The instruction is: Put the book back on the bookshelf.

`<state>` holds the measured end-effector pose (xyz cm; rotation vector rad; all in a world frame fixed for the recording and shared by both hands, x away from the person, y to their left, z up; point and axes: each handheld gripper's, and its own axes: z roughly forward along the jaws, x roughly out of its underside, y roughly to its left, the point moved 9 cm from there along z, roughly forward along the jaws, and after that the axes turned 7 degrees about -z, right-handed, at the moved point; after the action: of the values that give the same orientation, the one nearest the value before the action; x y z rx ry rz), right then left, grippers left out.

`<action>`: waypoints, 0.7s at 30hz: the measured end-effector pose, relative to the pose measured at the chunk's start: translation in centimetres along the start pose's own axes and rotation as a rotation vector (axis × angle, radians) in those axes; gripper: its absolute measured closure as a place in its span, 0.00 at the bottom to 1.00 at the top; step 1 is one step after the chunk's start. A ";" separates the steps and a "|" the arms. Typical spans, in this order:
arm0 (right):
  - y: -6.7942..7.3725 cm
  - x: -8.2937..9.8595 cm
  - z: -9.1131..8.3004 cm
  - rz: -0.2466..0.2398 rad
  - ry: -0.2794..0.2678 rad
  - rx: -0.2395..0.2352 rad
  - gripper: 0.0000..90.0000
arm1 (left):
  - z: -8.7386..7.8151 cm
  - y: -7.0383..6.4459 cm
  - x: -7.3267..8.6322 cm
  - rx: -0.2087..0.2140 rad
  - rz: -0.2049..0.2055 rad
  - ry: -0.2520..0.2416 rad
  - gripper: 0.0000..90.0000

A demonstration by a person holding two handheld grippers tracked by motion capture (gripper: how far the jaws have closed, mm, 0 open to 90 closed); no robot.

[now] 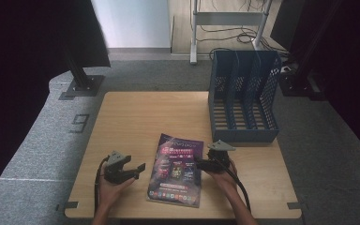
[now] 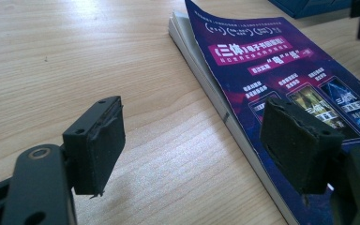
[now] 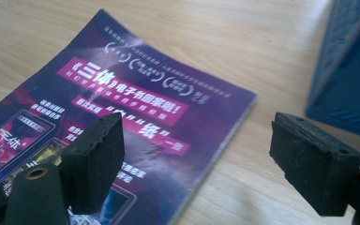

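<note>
The magazine lies flat on the tabletop, low and centre in the high view, between your 2 hands. Its long axis runs from the near edge toward the top of the frame, leaning slightly right, title end farthest from you. The blue file rack, upper right, has 3 slots, all bare. The cover is glossy purple with magenta banners and white print. Your left tongs and right tongs are both spread, holding nothing, just beside the magazine's edges.
</note>
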<state>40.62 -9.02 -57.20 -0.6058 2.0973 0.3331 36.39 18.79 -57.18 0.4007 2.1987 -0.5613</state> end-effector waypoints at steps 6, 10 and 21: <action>1.3 0.7 1.7 -0.011 0.032 -0.018 0.19 | 0.1 -0.1 0.0 0.002 0.001 0.001 0.25; 1.9 1.5 2.7 -0.023 0.063 -0.015 0.18 | 0.2 -0.1 0.1 0.003 0.004 0.008 0.25; 2.2 2.4 3.3 -0.022 0.092 -0.016 0.17 | 0.3 -0.4 0.0 0.004 0.007 0.017 0.26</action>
<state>40.64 -6.38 -61.00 -0.6640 2.1764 0.3152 36.41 18.33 -57.25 0.4158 2.2118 -0.5604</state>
